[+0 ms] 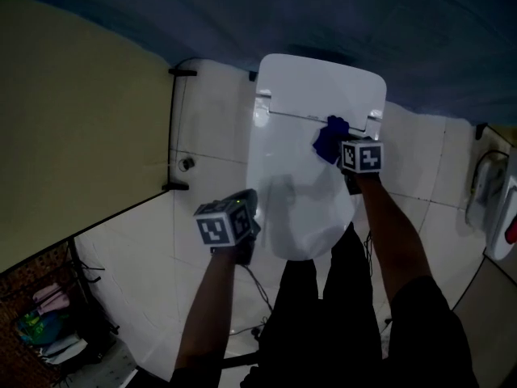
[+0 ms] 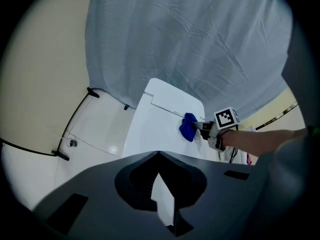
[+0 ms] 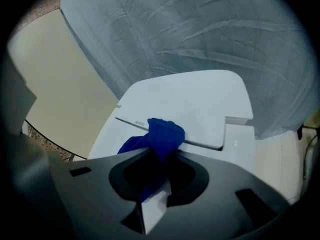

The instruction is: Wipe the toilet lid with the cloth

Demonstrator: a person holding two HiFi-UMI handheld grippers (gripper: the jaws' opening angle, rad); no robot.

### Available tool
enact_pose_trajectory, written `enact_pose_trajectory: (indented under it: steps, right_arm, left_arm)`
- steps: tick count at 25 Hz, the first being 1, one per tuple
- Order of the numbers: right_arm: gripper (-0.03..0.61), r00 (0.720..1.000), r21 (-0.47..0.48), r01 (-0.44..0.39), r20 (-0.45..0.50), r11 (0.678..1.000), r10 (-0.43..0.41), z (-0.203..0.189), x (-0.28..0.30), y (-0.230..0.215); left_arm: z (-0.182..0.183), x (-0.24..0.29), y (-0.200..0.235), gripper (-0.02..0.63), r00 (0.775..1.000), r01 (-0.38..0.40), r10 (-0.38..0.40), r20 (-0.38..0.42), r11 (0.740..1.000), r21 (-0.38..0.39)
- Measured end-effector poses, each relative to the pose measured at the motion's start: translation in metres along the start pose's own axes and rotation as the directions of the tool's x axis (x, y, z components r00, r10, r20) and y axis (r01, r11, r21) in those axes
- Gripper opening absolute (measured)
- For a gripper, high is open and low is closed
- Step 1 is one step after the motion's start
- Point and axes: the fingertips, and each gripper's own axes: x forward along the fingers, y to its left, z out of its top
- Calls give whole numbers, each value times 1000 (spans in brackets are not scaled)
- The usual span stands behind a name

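The white toilet lid (image 1: 299, 208) lies closed, with the tank (image 1: 323, 83) behind it. A blue cloth (image 1: 329, 138) rests on the lid's back right part near the hinge, and my right gripper (image 1: 349, 158) is shut on it. In the right gripper view the cloth (image 3: 162, 136) bunches out of the right gripper (image 3: 154, 184) over the lid (image 3: 200, 104). My left gripper (image 1: 239, 231) hangs at the lid's front left edge, shut and holding nothing. The left gripper view shows the left gripper (image 2: 159, 184), the lid (image 2: 155, 129), the cloth (image 2: 188, 127) and the right gripper (image 2: 202, 126).
A beige partition (image 1: 73, 120) with black brackets (image 1: 182, 72) stands left of the toilet. Grey sheeting (image 2: 190, 34) hangs behind the tank. White floor tiles (image 1: 137, 265) surround the toilet, with cables (image 1: 258, 289) near my legs. A cluttered rack (image 1: 40, 314) sits bottom left; fixtures (image 1: 493, 192) at right.
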Motion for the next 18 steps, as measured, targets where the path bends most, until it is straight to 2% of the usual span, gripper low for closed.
enact_pose_trajectory:
  steps: [6,9,13,18]
  right_arm:
    - [64,999,51,47,13,998,-48,-15,-30,-54]
    - [64,997,38,69,22,997,-70,-23,-41,-74]
    - [64,996,35,89,27,995,-90,-29,-47,-89]
    - [64,991,-3,134,21,991,-134,-37,-58,-104]
  left_arm:
    - [-21,2,-20,-9,999,-26,29,-45,997,72]
    - [-35,6,-31,-8,998,-10,14,-60,998,61]
    - [-39,5,-34,-8,997,-11,18,-69,995,101]
    - [-47,1,-33,-8,997,-6,14,-74,995,97]
